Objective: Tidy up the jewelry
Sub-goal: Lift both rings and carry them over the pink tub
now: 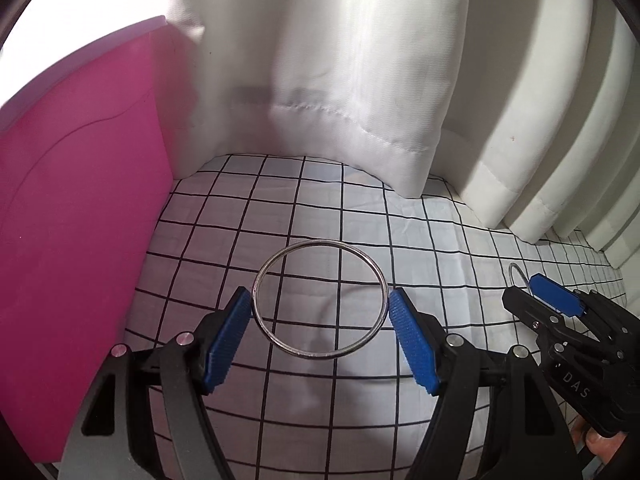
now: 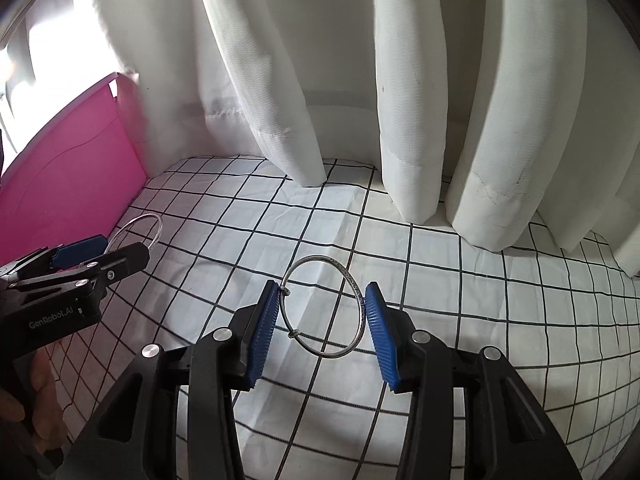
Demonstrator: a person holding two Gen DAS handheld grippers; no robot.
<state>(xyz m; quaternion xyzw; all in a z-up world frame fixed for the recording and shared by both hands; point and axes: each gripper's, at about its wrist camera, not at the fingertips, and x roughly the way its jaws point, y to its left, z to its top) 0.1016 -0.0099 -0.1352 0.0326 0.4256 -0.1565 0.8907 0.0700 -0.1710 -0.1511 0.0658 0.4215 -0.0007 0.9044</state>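
Left wrist: bangle (image 1: 320,299) between fingers (image 1: 412,344).

Two thin silver metal bangles: one (image 1: 320,299), one (image 2: 323,306). Two black two-finger grippers with blue ribbed pads: left (image 1: 320,338), right (image 2: 320,334). One magenta flat-sided box (image 1: 76,248). One white tablecloth with black grid lines (image 2: 460,300). Several hanging white curtain folds (image 2: 420,100).
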